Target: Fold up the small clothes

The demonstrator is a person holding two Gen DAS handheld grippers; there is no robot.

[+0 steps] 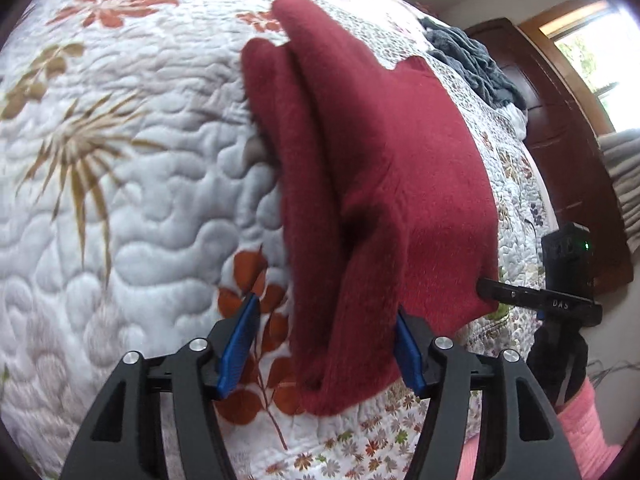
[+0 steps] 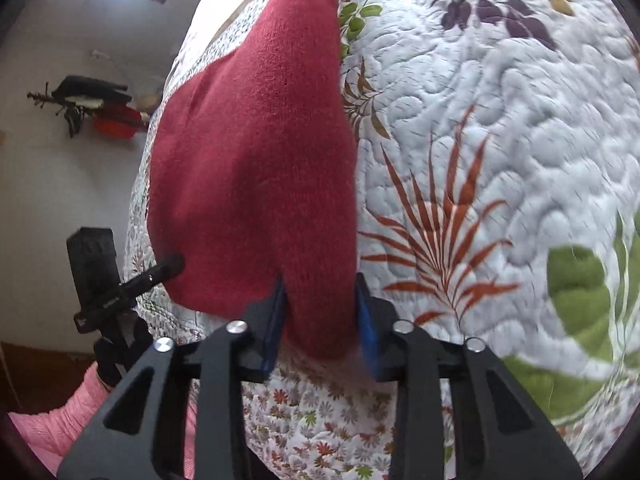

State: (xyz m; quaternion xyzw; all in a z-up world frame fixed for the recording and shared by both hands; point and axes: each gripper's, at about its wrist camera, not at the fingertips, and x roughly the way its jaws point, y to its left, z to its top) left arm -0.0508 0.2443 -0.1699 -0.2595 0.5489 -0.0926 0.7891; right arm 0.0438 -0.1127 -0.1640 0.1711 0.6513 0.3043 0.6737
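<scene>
The red sweater (image 1: 372, 168) lies folded on the floral quilt (image 1: 132, 184), its near edge between the parted blue pads of both grippers, the left gripper (image 1: 326, 344) at one corner and the right gripper (image 2: 322, 320) at the other, neither visibly clamped.

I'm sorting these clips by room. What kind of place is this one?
Most likely a bedroom in a home. The red sweater lies on a floral quilted bedspread, a dark wooden headboard stands behind it, and clothes hang on a wall rack.
</scene>
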